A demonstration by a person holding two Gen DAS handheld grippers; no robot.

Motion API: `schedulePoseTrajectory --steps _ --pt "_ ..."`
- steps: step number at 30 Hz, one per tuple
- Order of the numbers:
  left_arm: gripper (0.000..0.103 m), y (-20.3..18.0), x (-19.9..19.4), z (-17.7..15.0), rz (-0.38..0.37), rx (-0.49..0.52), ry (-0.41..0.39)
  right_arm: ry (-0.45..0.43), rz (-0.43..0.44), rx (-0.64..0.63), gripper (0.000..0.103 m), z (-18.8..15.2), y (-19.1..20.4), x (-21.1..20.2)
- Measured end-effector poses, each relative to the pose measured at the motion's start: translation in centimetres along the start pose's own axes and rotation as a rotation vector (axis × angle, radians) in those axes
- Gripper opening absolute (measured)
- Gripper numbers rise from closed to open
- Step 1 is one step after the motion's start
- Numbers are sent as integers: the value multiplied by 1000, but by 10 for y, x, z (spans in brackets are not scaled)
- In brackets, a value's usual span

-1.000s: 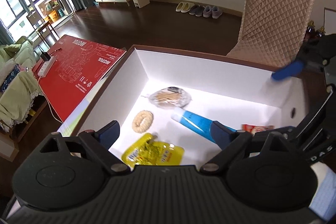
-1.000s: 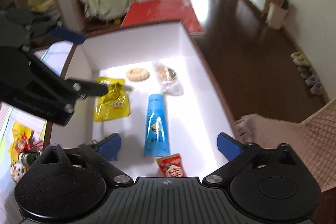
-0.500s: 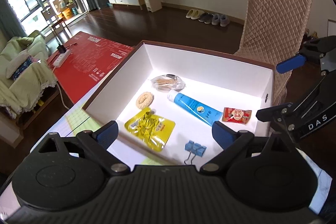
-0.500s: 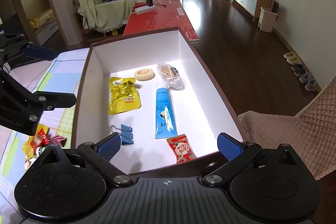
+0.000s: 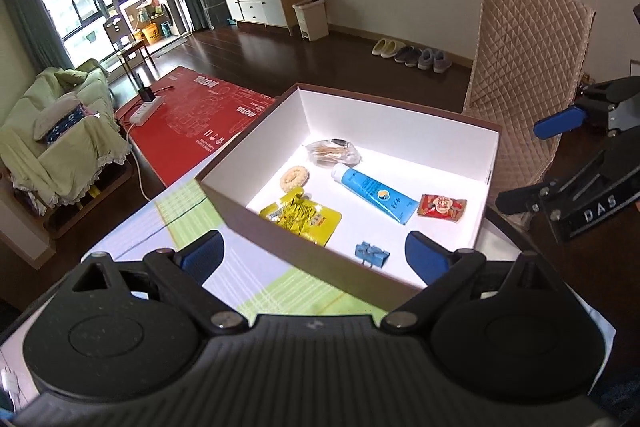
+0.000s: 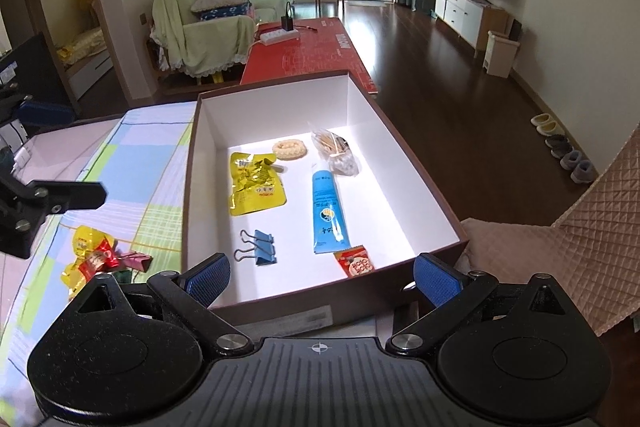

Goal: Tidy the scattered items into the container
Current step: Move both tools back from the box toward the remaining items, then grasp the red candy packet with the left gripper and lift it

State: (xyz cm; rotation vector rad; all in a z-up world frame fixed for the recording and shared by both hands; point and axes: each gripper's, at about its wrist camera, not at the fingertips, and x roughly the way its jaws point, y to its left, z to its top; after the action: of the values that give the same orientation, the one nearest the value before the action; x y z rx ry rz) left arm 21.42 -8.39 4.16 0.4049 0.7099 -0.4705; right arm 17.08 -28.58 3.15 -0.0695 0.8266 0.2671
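Note:
A brown box (image 5: 304,261) (image 6: 276,103) with a white inside stands on the table. It holds a yellow packet (image 5: 302,217) (image 6: 256,187), a blue tube (image 5: 376,193) (image 6: 328,213), a red snack packet (image 5: 442,206) (image 6: 356,263), a blue binder clip (image 5: 372,253) (image 6: 258,247), a ring biscuit (image 5: 295,178) (image 6: 289,149) and a clear bag of sticks (image 5: 334,154) (image 6: 334,151). Several snack packets (image 6: 96,257) lie outside on the cloth. My left gripper (image 5: 314,257) (image 6: 68,153) hangs open at the box's long side. Open too, my right gripper (image 6: 322,278) (image 5: 536,161) hovers at the short end.
A checked tablecloth (image 6: 132,167) covers the table left of the box. A chair with a quilted cover (image 5: 528,67) (image 6: 580,207) stands close against the table by the box's end. Beyond the table lie a red board (image 5: 200,115) and a covered sofa (image 6: 208,23).
Both grippers have drawn back and up, from over the box's inside to outside its walls. The blue binder clip has come into view on the box floor.

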Motion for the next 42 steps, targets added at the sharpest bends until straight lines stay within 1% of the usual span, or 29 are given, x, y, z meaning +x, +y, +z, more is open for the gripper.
schedulePoseTrajectory --steps 9,13,15,20,27,32,42 --pt "96 27 -43 -49 16 -59 -5 -31 15 2 101 -9 37 -15" --pt "96 46 -58 -76 46 -98 18 -44 23 1 101 -13 54 -21" --pt "96 57 -63 -91 62 -120 37 -52 43 -11 101 -15 68 -21" --pt "96 81 -72 -127 86 -183 88 -44 103 -52 101 -20 104 -13" --pt "96 108 -80 -168 94 -243 142 10 167 -99 101 -29 148 13" --pt "95 120 -79 -186 77 -273 155 45 188 -122 101 -31 171 33" --pt "92 140 -51 -198 41 -291 179 127 215 -145 101 -34 194 78"
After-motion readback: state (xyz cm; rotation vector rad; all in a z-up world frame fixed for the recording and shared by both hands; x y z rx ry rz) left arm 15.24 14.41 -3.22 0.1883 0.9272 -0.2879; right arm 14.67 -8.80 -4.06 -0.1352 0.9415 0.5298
